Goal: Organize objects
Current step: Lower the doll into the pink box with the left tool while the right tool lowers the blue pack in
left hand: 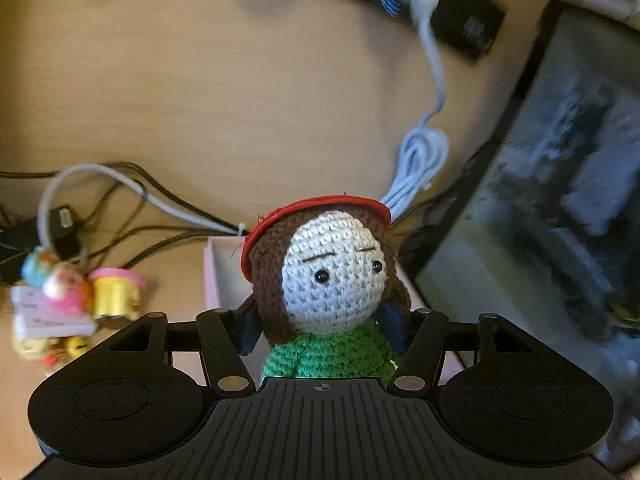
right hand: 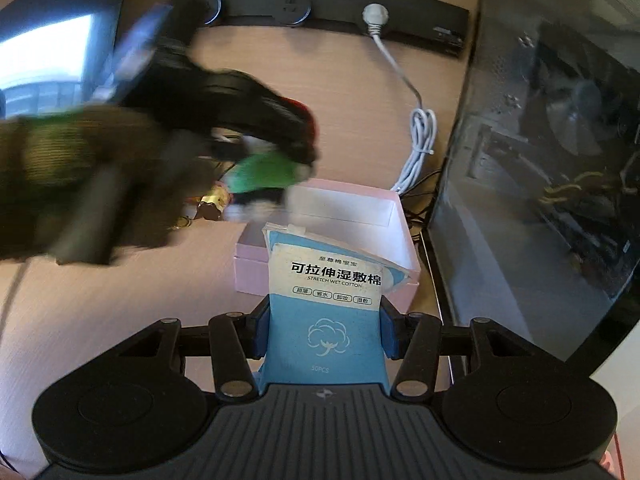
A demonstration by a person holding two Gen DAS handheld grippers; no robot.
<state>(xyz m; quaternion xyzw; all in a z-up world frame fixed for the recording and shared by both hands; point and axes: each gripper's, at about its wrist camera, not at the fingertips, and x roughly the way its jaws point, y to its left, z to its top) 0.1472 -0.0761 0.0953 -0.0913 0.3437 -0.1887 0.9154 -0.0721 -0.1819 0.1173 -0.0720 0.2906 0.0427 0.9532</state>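
My left gripper point(left hand: 320, 328) is shut on a crochet doll point(left hand: 332, 276) with brown hair, a red hat and a green top, held upright above the near side of an open pink box point(left hand: 212, 272). My right gripper point(right hand: 326, 328) is shut on a blue pack of wet cotton pads point(right hand: 326, 304), held in front of the same pink box point(right hand: 400, 232). In the right wrist view the left gripper and the doll point(right hand: 264, 172) show blurred above the box's far left corner.
A heap of small toys and keychains point(left hand: 72, 300) lies left of the box. Black cables point(left hand: 132, 216) and a coiled white cable point(left hand: 420, 160) run behind it. A power strip point(right hand: 320, 12) sits at the back. A glass-sided computer case point(right hand: 540, 160) stands at the right.
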